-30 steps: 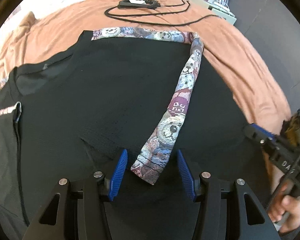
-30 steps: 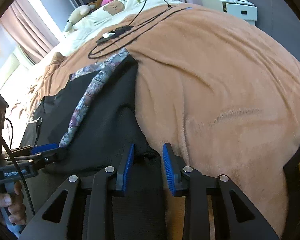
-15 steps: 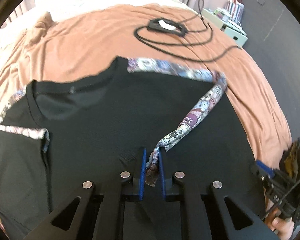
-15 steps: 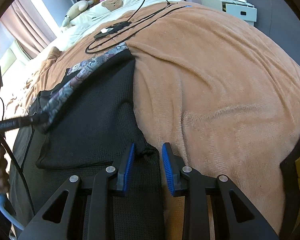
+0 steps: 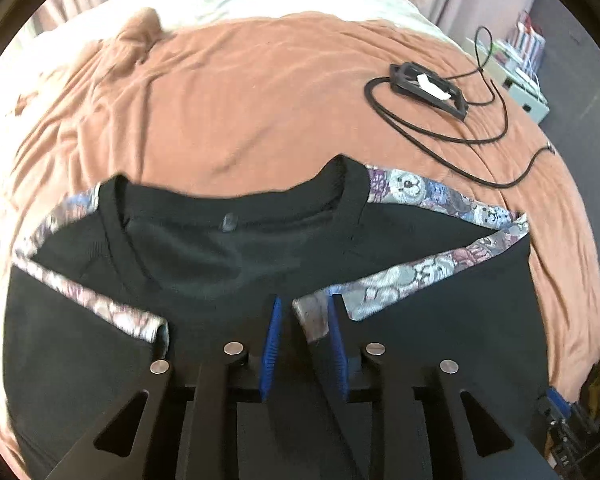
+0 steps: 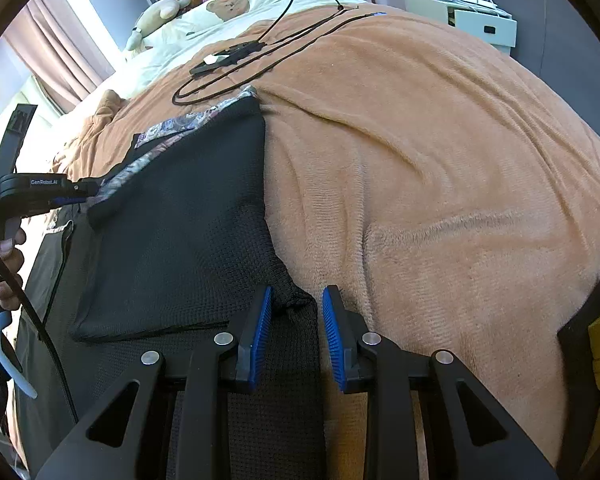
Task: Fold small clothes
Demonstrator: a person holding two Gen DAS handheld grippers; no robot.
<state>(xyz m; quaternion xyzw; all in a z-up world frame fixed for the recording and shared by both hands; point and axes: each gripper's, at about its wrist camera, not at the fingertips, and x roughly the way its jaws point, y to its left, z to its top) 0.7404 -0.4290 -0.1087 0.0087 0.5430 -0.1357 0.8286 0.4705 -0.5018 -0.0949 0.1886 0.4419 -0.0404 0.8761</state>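
Observation:
A black shirt [image 5: 220, 264] with bear-print sleeve bands lies chest-up on the brown blanket [image 5: 240, 100]. Its right sleeve is folded inward across the chest. The printed cuff [image 5: 312, 316] sits between the jaws of my left gripper [image 5: 304, 298]; the jaws are opening and the cuff leans only on the right pad. In the right wrist view that left gripper [image 6: 86, 199] hovers at the shirt's [image 6: 180, 220] far side with the sleeve end at its tips. My right gripper [image 6: 297, 290] is shut on a bunched ridge of the shirt's side edge, near the blanket [image 6: 420, 160].
A black device with a coiled cable [image 5: 428, 88] lies on the blanket beyond the shirt, also seen as the cable [image 6: 224, 58]. A white nightstand [image 6: 476, 20] stands past the bed. A dark and yellow cloth [image 6: 596, 340] lies at the right edge. Pillows and plush toys [image 6: 220, 4] sit at the head.
My left gripper closed on the printed cuff, carried it leftwards across the shirt so the sleeve folded in, and its jaws have parted again. The right gripper has not moved.

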